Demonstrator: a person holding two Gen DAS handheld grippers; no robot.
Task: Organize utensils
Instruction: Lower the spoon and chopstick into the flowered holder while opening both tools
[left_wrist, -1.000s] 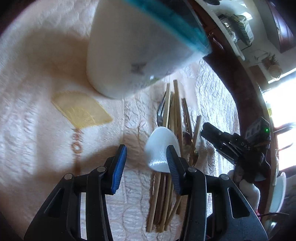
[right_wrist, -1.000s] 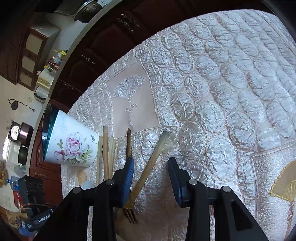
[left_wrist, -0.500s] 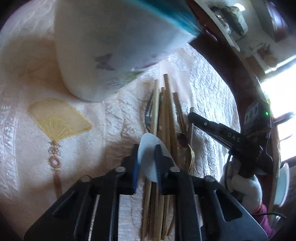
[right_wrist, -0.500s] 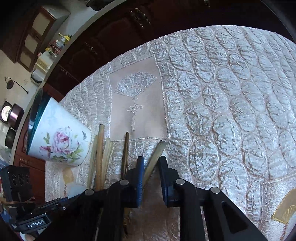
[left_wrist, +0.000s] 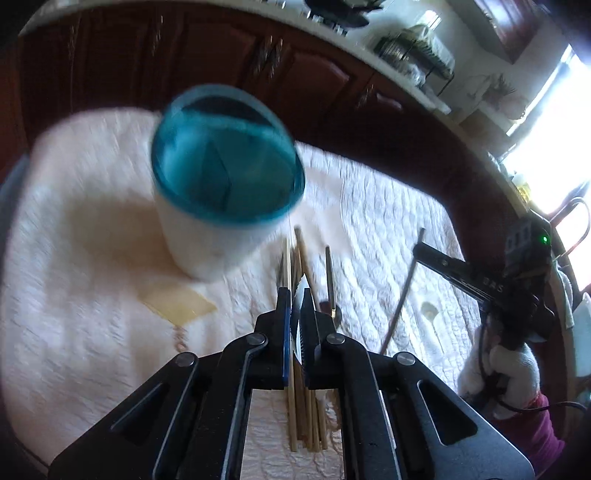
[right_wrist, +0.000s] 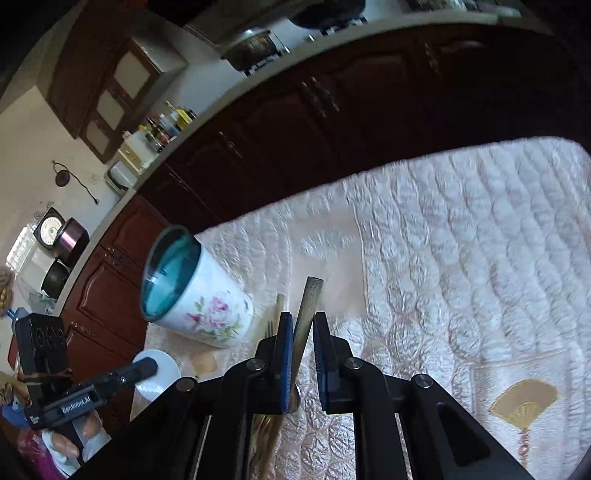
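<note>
A white floral cup with a teal inside (left_wrist: 225, 177) stands on the quilted cloth; it also shows in the right wrist view (right_wrist: 195, 295). My left gripper (left_wrist: 295, 295) is shut on a white ceramic spoon (left_wrist: 301, 291), lifted above a pile of chopsticks and cutlery (left_wrist: 306, 413); the spoon's bowl shows in the right wrist view (right_wrist: 157, 373). My right gripper (right_wrist: 300, 321) is shut on the handle of a golden fork (right_wrist: 308, 306), raised off the cloth; the fork also shows in the left wrist view (left_wrist: 402, 291).
The quilted table cloth (right_wrist: 461, 258) spreads to the right, with a gold fan motif (right_wrist: 524, 406). Dark wooden cabinets (right_wrist: 332, 122) stand behind the table. A brown-handled spoon (left_wrist: 328, 277) lies beside the chopsticks.
Both grippers have lifted upward with their utensils and tilted up, so the cup's teal inside now shows. The fork is off the cloth.
</note>
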